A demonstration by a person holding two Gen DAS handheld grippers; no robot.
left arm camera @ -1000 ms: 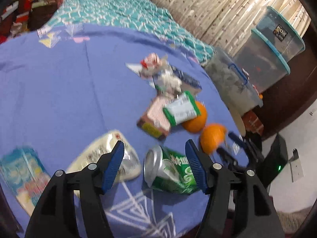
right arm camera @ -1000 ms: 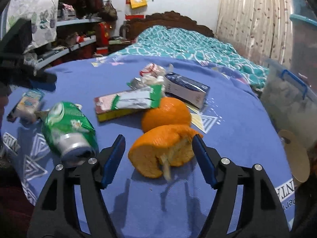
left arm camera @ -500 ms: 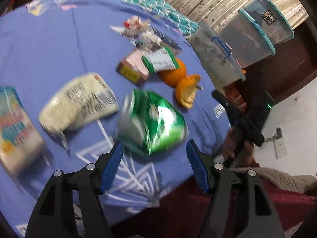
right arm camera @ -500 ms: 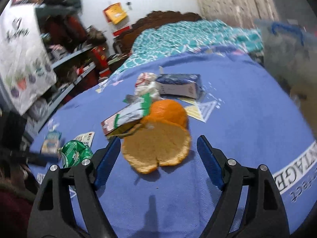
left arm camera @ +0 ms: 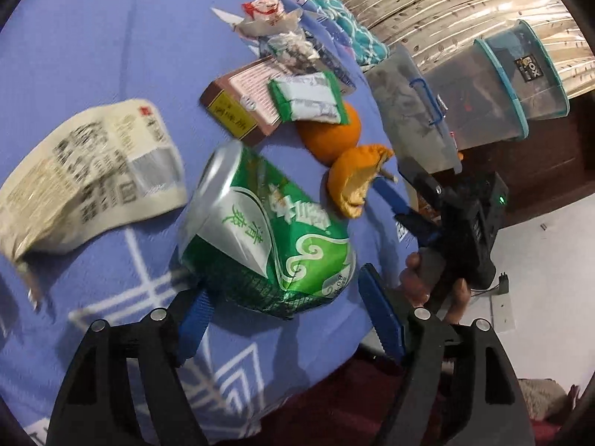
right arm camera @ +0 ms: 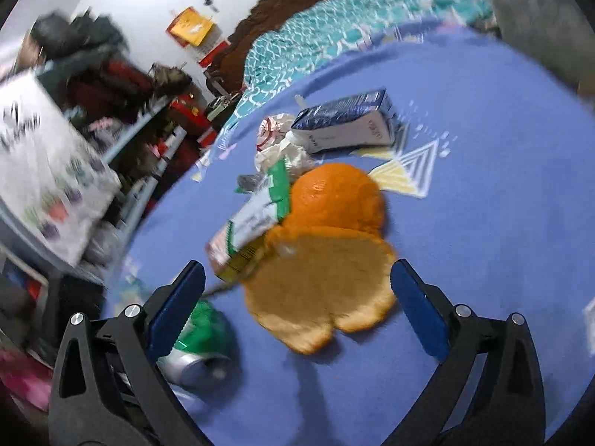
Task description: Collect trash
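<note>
Trash on purple cloth [left arm camera: 93, 37], one green can [left arm camera: 267, 238], one orange [left arm camera: 331, 137], one peel [right arm camera: 323, 290]

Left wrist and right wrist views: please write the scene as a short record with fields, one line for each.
surface: purple cloth
left gripper: open, around the crushed green can
right gripper: open, around the orange peel
beside the peel: whole orange
other trash: beige food bag, brown box, green-white packet, blue carton
background: plastic bins
</note>
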